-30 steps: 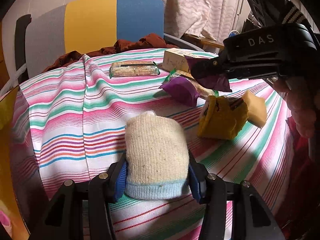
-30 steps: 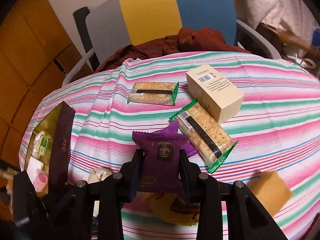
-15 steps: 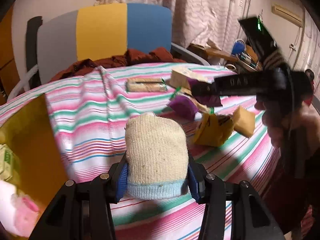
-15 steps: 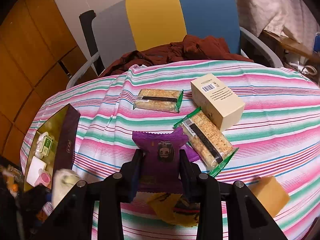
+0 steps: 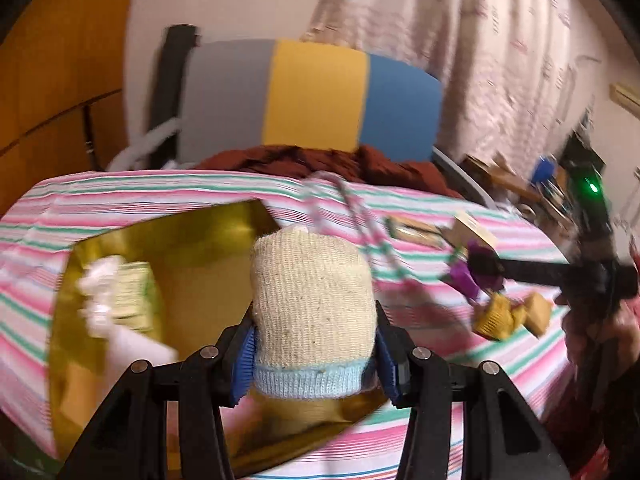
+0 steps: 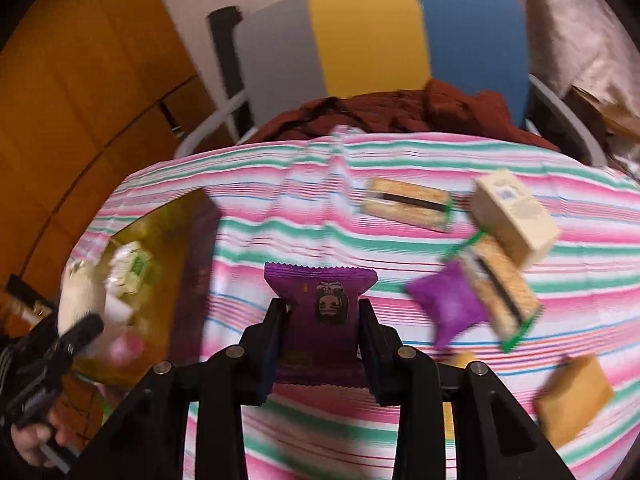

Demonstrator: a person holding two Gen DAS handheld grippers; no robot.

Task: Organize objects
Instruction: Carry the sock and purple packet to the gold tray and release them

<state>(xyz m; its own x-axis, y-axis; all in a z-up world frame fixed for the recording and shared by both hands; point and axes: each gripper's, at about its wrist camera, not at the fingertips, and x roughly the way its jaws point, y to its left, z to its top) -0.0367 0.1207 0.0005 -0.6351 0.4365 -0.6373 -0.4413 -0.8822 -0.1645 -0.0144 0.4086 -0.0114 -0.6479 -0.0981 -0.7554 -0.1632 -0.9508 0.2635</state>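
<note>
It was a lived-in room of a home. A striped cloth [image 6: 400, 240] in pink, green and white covered the tabletop, and a chair [image 5: 312, 96] with a grey, yellow and blue back stood behind it with a dark red garment [image 6: 400, 116] heaped on the seat. Pale patterned curtains [image 5: 480, 40] hung at the back, wooden panelling [image 6: 80, 100] lined the left wall, and snack packs [image 6: 408, 204] lay about.

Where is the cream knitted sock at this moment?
In the left wrist view, the cream knitted sock is clamped in the left claw, above the open gold box on the striped tablecloth.
</note>
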